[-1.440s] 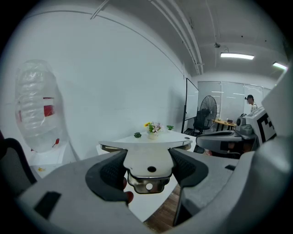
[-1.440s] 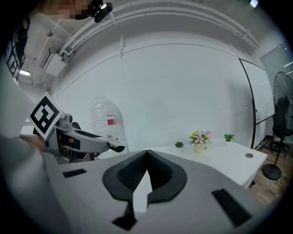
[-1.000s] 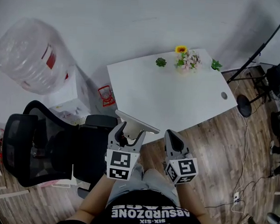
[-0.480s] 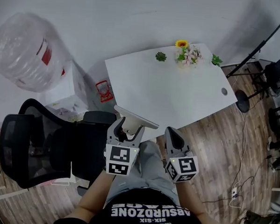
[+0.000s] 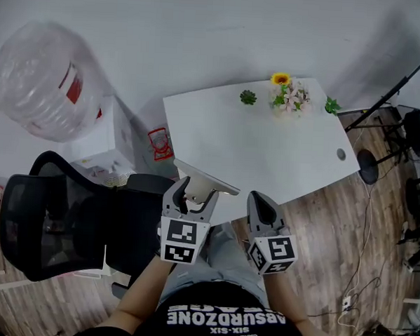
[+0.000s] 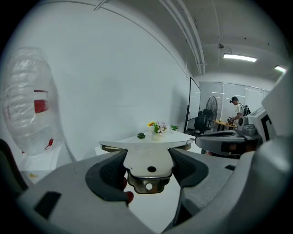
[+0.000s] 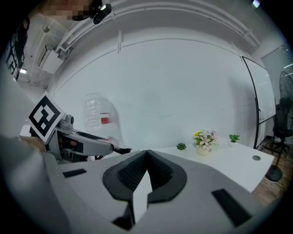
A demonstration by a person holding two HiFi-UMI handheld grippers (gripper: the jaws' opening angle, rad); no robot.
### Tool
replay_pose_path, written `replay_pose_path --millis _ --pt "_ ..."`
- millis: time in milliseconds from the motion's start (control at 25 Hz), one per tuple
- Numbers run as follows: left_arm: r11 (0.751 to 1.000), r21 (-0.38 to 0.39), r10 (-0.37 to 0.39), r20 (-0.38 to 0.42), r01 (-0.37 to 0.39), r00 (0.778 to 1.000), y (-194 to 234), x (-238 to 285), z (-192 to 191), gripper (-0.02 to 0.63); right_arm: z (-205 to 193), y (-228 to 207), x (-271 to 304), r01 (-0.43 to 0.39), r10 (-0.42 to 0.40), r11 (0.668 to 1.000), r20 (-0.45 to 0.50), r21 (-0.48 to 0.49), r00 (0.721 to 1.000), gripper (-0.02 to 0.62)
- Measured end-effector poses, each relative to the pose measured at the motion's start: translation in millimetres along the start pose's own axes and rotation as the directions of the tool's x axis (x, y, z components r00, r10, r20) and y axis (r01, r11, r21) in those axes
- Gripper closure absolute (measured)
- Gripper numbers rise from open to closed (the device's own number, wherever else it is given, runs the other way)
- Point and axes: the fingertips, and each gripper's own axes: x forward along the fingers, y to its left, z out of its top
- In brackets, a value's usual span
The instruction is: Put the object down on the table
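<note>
My left gripper [image 5: 190, 192] is shut on a flat silver metal plate [image 5: 208, 179] with a tabbed, holed end, held level in the air just short of the white table's [image 5: 267, 149] near edge. In the left gripper view the plate [image 6: 149, 157] sits pinched between both pads, its wide blade pointing towards the table [image 6: 137, 142]. My right gripper [image 5: 259, 203] hovers beside it on the right, shut with nothing in it; its pads meet in the right gripper view [image 7: 146, 171].
A flower vase [image 5: 289, 98] and two small green plants [image 5: 248, 97] [image 5: 331, 105] stand along the table's far edge. A black office chair [image 5: 59, 226] is at the left, with a water bottle [image 5: 36, 77] behind it. Cables lie on the wood floor at the right.
Both grippers have kept their place and state, the left still holding the plate. Only the head view has shifted a little, so the table sits slightly further right in it.
</note>
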Motion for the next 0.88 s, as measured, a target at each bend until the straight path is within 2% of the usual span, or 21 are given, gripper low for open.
replay_pose_path --millis 400,880 --pt "0.999 -0.007 0.037 0.030 -0.037 0.999 13 38 35 0.310 21 -34 32 -0.017 0.017 1.000 0.003 -0.017 1.000 0.597" --pt "0.999 -0.017 0.049 -0.005 -0.049 0.999 24 70 31 0.310 26 -49 59 -0.036 0.036 0.999 -0.009 -0.019 0.999 0.597"
